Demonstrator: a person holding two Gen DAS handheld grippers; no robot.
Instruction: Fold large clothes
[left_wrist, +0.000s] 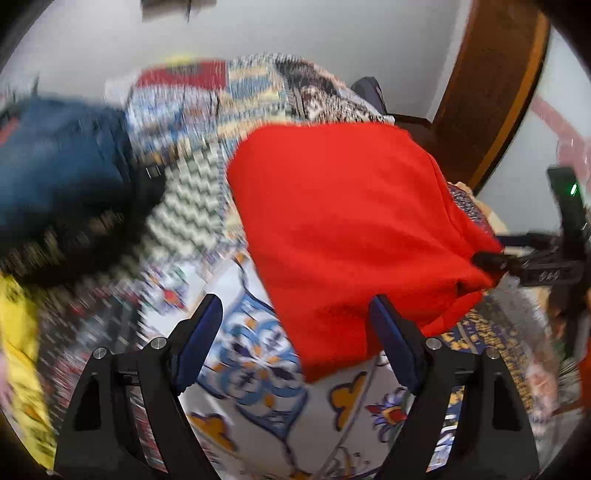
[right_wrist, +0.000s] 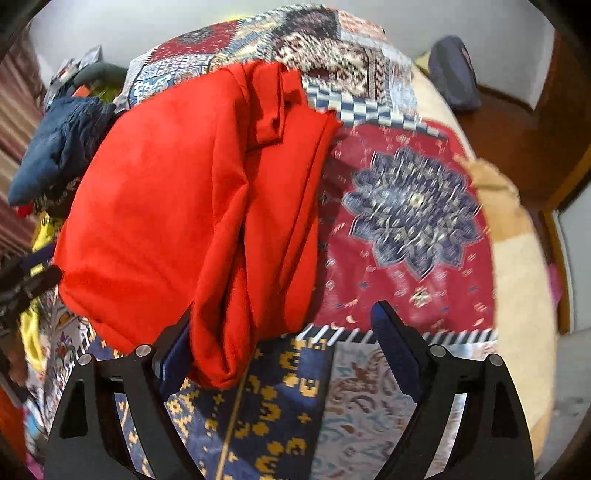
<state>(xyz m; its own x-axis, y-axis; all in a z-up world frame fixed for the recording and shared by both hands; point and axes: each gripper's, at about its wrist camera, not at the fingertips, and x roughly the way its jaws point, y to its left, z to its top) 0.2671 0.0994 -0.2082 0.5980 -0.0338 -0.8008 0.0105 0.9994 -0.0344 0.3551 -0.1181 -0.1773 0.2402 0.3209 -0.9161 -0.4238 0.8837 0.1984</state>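
A red garment (left_wrist: 347, 229) lies folded on a patterned patchwork bedspread (left_wrist: 258, 376). In the left wrist view my left gripper (left_wrist: 295, 332) is open, with the garment's near corner lying between its blue-padded fingers (left_wrist: 201, 339). In the right wrist view the red garment (right_wrist: 192, 221) lies bunched in thick folds, and its near end hangs over the left finger of my open right gripper (right_wrist: 280, 343). The right gripper also shows at the garment's right edge in the left wrist view (left_wrist: 495, 260).
A blue denim garment (left_wrist: 62, 162) and dark clothes lie at the left on the bed, with a yellow cloth (left_wrist: 18, 354) nearer. A wooden bed frame (left_wrist: 491, 96) and white wall stand behind. A dark pouch (right_wrist: 454, 74) sits on the bed's far right.
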